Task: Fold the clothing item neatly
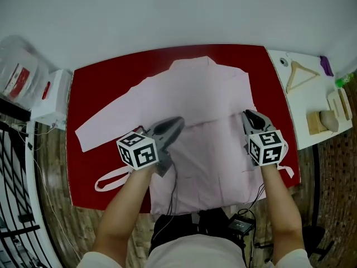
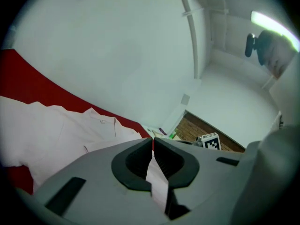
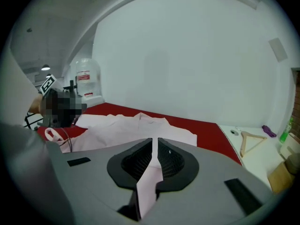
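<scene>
A pale pink garment lies spread on the red table, collar at the far side, one sleeve stretched out to the left. Its near hem is lifted off the table, raised between both grippers. My left gripper is shut on the pink fabric, which shows pinched between its jaws. My right gripper is shut on the fabric too, at the garment's right side. The collar shows in both gripper views. A pink strap loop hangs at the near left.
A white side table to the right holds a wooden hanger, a wooden block with a stone and a green bottle. A white box and a clear container stand left. Black cables hang near the person's body.
</scene>
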`<state>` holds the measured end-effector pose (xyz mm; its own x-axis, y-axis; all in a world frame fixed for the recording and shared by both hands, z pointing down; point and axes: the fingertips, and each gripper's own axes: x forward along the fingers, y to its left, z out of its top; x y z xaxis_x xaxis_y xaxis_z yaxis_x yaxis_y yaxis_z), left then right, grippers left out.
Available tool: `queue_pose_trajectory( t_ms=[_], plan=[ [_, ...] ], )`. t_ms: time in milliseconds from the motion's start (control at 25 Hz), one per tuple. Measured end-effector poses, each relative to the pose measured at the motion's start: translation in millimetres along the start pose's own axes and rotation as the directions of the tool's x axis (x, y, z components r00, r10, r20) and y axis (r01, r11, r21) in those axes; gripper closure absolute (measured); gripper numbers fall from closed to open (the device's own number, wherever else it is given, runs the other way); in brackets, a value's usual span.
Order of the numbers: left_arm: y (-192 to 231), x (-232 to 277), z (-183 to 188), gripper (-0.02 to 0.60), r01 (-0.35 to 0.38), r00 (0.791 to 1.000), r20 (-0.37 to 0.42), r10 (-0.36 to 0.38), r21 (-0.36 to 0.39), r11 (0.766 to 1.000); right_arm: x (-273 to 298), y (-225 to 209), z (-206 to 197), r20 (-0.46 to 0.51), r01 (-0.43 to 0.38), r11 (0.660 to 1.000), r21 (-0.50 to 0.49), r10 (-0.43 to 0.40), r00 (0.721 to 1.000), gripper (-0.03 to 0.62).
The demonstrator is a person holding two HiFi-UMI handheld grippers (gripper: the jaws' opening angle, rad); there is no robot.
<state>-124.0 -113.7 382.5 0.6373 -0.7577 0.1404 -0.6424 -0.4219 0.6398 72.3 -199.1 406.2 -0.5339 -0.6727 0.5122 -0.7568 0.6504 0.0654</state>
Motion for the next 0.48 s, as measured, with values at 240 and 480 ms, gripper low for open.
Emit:
queue_pose_trajectory(
  t_ms=[240,480],
  plan=[
    [-17.4,-52.9,-5.5,0.565,-0.117,0.984,0.130,0.118,-0.016,0.993,-11.3,54.0,1.0,0.021,-0.120,0.990,-0.069,0.121,0.992,0.576],
    [-27.0,-107.8,-27.1,0.563,-0.245,0.940,0.223,0.257,-0.077,0.966,-24.1,112.6,6.9,0.032,-0.250,0.959,-0.132,0.256,0.966,0.576]
  ],
)
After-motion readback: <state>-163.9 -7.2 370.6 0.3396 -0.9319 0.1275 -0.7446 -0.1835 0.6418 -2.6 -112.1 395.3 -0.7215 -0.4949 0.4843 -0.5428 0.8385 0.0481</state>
